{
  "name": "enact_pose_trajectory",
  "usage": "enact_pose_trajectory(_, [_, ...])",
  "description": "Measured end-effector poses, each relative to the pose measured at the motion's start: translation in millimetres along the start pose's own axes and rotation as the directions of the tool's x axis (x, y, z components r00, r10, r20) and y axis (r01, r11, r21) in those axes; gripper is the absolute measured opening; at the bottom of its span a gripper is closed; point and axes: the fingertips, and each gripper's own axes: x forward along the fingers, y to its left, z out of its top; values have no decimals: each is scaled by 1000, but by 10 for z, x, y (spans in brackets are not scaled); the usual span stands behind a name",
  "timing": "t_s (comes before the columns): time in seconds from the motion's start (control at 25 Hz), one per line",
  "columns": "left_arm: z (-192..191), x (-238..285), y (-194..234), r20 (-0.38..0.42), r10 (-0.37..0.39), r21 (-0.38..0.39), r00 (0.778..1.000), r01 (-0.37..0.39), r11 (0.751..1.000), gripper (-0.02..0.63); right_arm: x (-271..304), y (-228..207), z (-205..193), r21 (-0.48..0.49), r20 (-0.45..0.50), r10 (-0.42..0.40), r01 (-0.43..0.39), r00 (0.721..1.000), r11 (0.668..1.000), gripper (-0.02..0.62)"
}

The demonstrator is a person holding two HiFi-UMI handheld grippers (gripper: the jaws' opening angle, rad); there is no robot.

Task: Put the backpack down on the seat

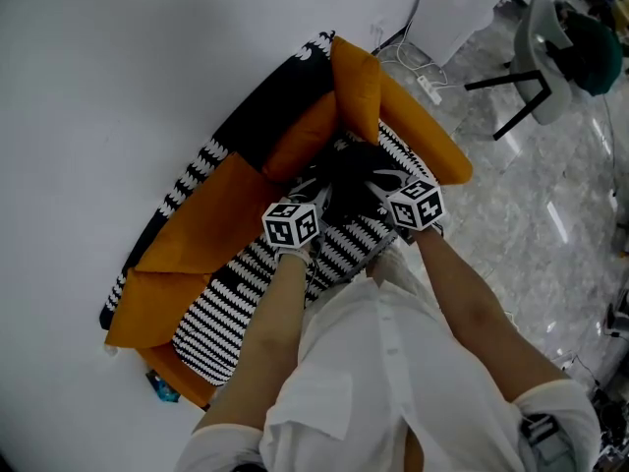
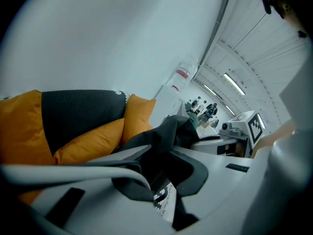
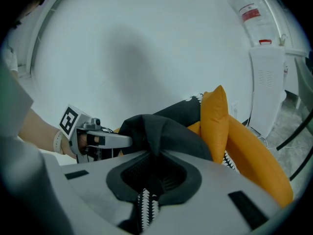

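A black backpack point(image 1: 350, 177) hangs just over the right end of the sofa's black-and-white zigzag seat point(image 1: 236, 298); whether it touches the seat I cannot tell. My left gripper point(image 1: 316, 197) is shut on a fold of its black fabric, and my right gripper point(image 1: 389, 187) is shut on another fold. In the left gripper view the backpack point(image 2: 168, 133) bunches out of the left gripper point(image 2: 161, 166), with a white label point(image 2: 165, 203) below. In the right gripper view the backpack point(image 3: 161, 129) rises from the right gripper point(image 3: 156, 166), and the left gripper point(image 3: 100, 140) is beside it.
An upright orange cushion point(image 1: 356, 82) and an orange armrest point(image 1: 425, 131) flank the backpack. The black-and-orange backrest point(image 1: 260, 116) stands against a white wall. A chair point(image 1: 545, 47), a white appliance point(image 1: 457, 8) and a power strip point(image 1: 428, 88) with cables are on the marble floor.
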Motion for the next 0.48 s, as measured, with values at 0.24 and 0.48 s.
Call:
enact_pose_trajectory(0.24, [-30,-2,46,-12,24,-10,1000,-24,1000,55,31,6,-35,-6,-37,-29,29,999,1000,36])
enact_pose_trajectory(0.48, [-62,-32,100,-26,50,4,998,-50,999,85,48,45,-56,-42,-81,-41,38,996,998,134])
